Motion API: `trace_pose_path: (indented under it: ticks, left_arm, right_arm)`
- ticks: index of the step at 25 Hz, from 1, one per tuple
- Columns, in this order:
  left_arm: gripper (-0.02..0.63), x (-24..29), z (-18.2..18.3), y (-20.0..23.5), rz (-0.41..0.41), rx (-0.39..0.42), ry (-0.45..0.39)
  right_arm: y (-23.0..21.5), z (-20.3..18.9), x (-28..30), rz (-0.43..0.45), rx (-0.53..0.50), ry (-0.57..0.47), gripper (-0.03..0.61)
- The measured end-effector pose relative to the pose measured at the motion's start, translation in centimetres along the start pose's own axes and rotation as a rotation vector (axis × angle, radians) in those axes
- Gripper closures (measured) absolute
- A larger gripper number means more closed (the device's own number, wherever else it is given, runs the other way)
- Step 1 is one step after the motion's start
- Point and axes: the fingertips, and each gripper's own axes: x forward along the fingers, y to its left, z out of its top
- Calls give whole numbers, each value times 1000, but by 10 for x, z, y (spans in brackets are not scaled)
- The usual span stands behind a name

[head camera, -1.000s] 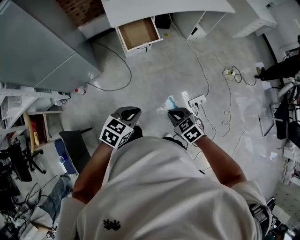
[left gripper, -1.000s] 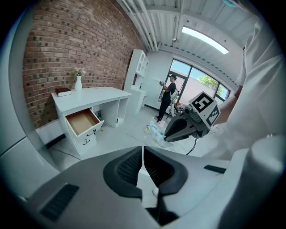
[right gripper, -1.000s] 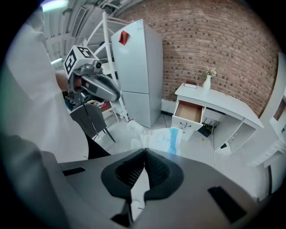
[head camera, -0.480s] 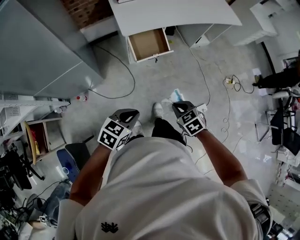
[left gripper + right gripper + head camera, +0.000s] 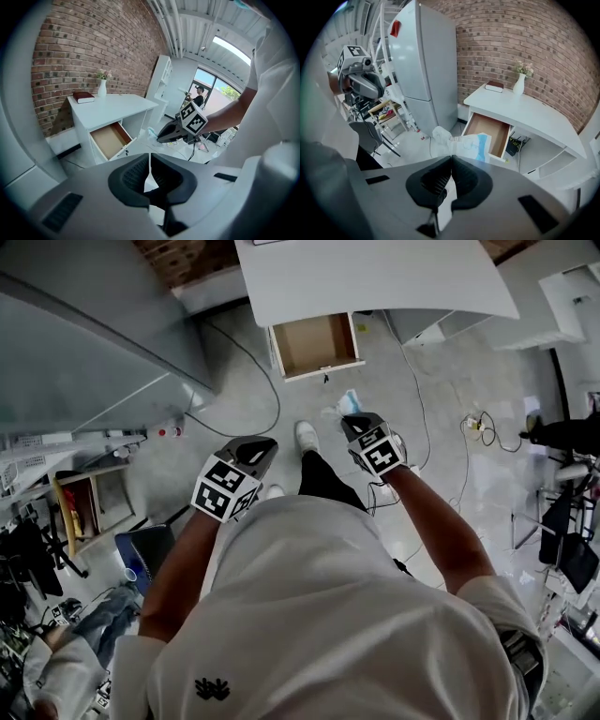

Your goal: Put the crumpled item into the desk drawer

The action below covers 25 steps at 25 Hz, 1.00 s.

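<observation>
Right gripper (image 5: 352, 420) clamped shut on crumpled item (image 5: 348, 403), carried above floor. Open drawer (image 5: 316, 341) lay straight ahead, just beyond item, below desk (image 5: 375, 277) front edge. Left gripper (image 5: 261, 446) closed, empty, farther from drawer.

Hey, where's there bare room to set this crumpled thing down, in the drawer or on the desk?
The open drawer is bare wall to wall, likely room enough for the crumpled item. The desk top is free in front of the book and vase, which stand at its brick-wall end.
</observation>
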Motion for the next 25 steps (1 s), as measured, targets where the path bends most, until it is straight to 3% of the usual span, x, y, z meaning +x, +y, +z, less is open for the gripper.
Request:
trace_pose_path:
  ticks: [6,12,20,25]
  left_arm:
    - [581,62,67,45,9,-15,18]
    - [581,109,105,80,21,-46,35]
    - [581,131,116,113,54,-119,92]
    - [581,136,99,137,78,-173,111]
  right_arm:
    - [-97,38,61,20,-24,28,549]
    - [-173,49,139,15,-2,68,549]
    - [-245,53,235,-6,50,140,549]
    - [-265,45,297,-19,91,192,549]
